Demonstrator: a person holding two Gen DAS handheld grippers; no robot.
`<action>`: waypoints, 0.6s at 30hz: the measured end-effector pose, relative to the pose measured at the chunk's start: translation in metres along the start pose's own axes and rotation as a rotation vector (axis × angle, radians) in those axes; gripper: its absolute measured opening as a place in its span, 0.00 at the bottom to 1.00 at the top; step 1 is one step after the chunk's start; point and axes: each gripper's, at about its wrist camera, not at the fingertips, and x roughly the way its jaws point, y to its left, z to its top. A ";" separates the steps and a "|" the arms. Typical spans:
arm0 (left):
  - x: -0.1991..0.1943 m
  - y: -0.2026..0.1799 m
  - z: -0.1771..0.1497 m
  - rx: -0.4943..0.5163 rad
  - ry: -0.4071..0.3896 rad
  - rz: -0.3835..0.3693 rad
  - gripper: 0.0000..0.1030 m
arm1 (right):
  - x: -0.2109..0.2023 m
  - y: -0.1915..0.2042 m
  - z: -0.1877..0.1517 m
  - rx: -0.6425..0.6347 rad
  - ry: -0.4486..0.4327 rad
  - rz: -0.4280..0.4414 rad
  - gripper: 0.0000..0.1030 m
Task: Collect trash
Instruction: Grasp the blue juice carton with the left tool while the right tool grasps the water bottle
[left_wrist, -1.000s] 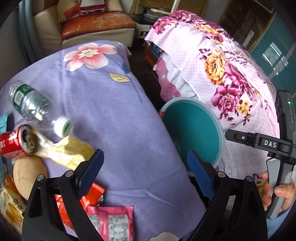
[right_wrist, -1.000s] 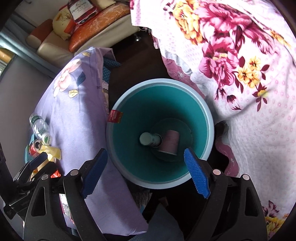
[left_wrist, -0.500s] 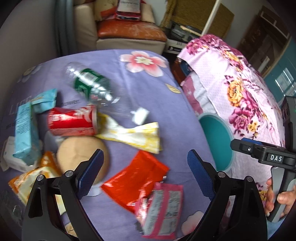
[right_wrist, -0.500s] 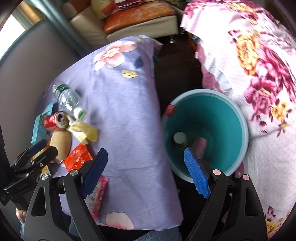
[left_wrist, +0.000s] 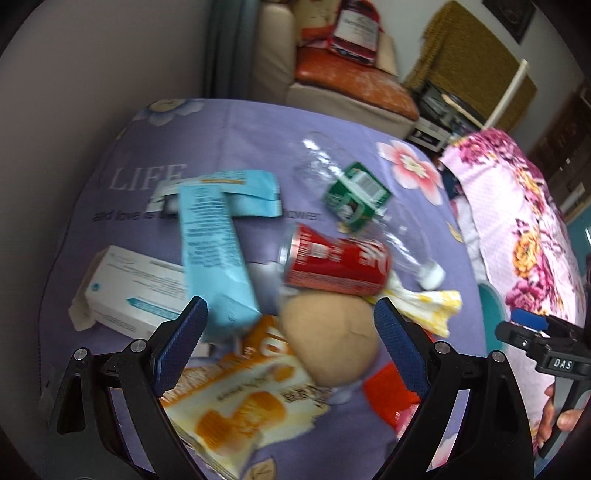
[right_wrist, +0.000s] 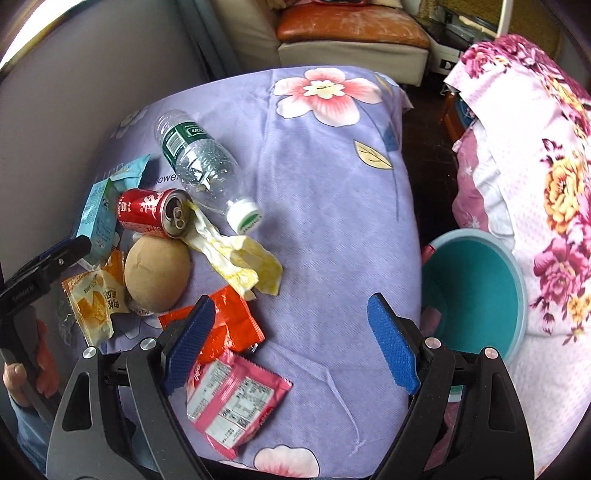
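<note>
Trash lies on a purple flowered tablecloth (right_wrist: 332, 177): a red can (left_wrist: 334, 262) (right_wrist: 151, 213), a clear bottle (right_wrist: 201, 158) (left_wrist: 354, 201), a tan bun (left_wrist: 328, 339) (right_wrist: 157, 273), a yellow wrapper (right_wrist: 240, 262), an orange-red packet (right_wrist: 229, 325), a pink packet (right_wrist: 232, 398), an orange snack bag (left_wrist: 240, 398) and a light blue carton (left_wrist: 214, 258). My left gripper (left_wrist: 290, 339) is open, low over the bun and carton. My right gripper (right_wrist: 290, 343) is open and empty over the table's near edge, beside the pink packet. The teal bin (right_wrist: 476, 291) stands right of the table.
A white box (left_wrist: 133, 291) and a blue pouch (left_wrist: 236, 194) lie at the table's left. A pink floral bedcover (right_wrist: 546, 166) is on the right behind the bin. A cream sofa with an orange cushion (right_wrist: 351, 26) stands behind the table.
Both grippers have swung left from over the bin toward the trash pile. The left gripper has come down close to the bun, can and carton. Both stayed open.
</note>
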 end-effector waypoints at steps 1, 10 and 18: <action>0.002 0.006 0.002 -0.013 0.000 0.011 0.89 | 0.003 0.004 0.005 -0.008 0.005 -0.002 0.78; 0.034 0.033 0.025 -0.027 0.051 0.072 0.89 | 0.025 0.041 0.060 -0.104 0.026 -0.008 0.78; 0.049 0.043 0.023 0.006 0.082 0.018 0.41 | 0.063 0.087 0.113 -0.236 0.068 -0.001 0.78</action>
